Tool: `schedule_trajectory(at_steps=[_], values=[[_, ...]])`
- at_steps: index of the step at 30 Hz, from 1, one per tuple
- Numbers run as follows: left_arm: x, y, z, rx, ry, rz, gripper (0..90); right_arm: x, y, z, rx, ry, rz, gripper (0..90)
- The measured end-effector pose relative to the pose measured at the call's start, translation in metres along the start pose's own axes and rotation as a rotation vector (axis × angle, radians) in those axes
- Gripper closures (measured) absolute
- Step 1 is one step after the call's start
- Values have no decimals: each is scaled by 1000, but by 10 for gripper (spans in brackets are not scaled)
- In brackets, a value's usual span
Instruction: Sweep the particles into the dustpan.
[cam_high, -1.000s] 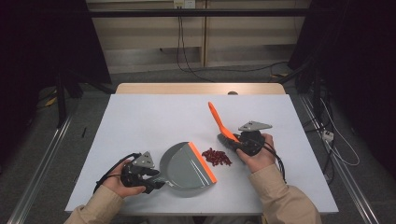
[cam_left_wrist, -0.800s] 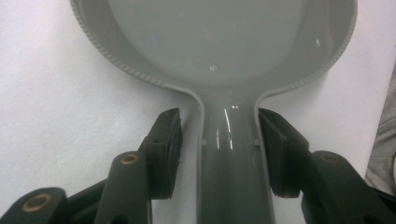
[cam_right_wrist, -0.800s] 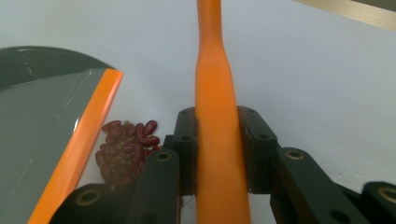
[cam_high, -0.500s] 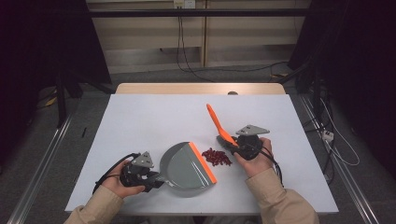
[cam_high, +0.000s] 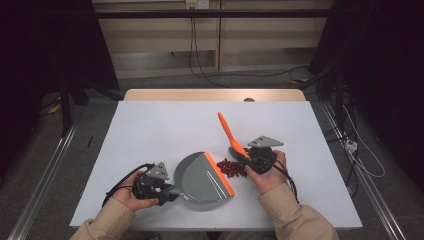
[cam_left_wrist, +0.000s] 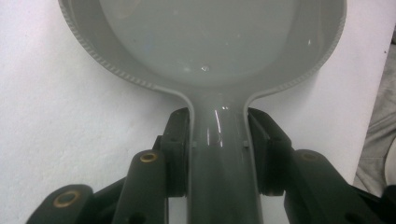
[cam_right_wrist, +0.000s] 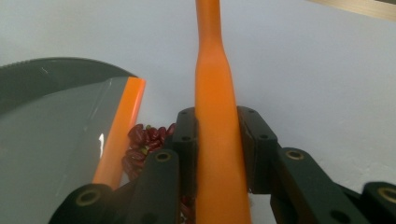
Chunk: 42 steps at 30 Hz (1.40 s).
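Having just closed my left gripper (cam_high: 167, 192) on the dustpan (cam_high: 205, 175) handle, with my right gripper (cam_high: 248, 156) clamped on the brush (cam_high: 229, 132), I judge the beans (cam_high: 231, 168), touching the pan's orange lip, ready for sweeping in.

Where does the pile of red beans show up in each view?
High view: red beans on the table, between the dustpan's orange lip and the right hand-held gripper.
Left gripper view: none in this picture.
Right gripper view: beans lower centre-left, beside that lip.
Shared landmark: the grey dustpan.
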<state>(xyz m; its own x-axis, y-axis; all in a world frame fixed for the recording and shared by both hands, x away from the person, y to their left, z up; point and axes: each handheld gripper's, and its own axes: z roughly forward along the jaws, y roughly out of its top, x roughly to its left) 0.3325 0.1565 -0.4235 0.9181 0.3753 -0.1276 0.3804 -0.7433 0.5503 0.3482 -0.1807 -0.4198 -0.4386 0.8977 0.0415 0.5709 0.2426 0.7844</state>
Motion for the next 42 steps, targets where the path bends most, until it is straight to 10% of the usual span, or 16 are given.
schedule_trajectory(at_steps=[14, 42], values=[[3, 10, -1, 33, -13, 42, 628, 16, 2, 3, -5, 5, 39, 713], [-1, 19, 13, -2, -30, -58, 630, 42, 6, 7, -9, 14, 83, 713]])
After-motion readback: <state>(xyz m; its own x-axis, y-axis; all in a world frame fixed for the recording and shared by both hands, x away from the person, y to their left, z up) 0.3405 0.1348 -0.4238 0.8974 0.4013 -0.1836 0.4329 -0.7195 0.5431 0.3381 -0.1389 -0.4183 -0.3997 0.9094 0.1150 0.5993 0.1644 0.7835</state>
